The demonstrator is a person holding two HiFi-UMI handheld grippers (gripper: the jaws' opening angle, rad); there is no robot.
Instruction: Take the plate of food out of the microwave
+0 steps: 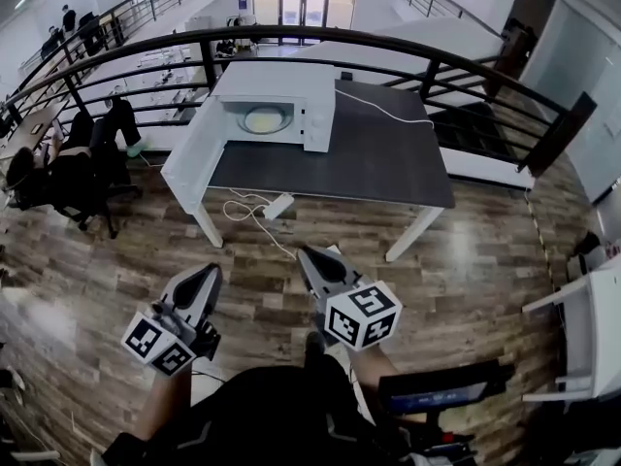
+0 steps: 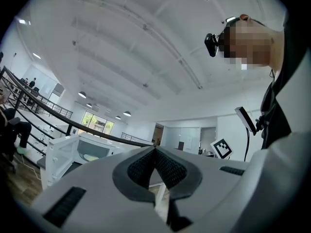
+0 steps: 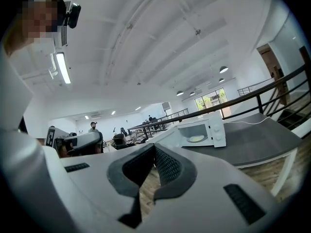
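A white microwave [image 1: 275,105] stands on the dark table [image 1: 388,163] with its door [image 1: 192,155] swung wide open to the left. Inside it lies a plate of pale food [image 1: 264,118]. Both grippers hang well short of the table, over the wooden floor. My left gripper [image 1: 205,277] is shut and empty, its tips meeting. My right gripper [image 1: 309,257] is likewise shut with nothing in it. The right gripper view shows the microwave [image 3: 201,130] with the plate [image 3: 196,139] far ahead; the left gripper view shows the microwave [image 2: 87,152] at lower left.
A white power strip [image 1: 277,206] with a coiled cable lies on the floor under the table's front edge. A black railing [image 1: 388,51] curves behind the table. Office chairs [image 1: 82,173] stand to the left, a white table [image 1: 592,328] to the right.
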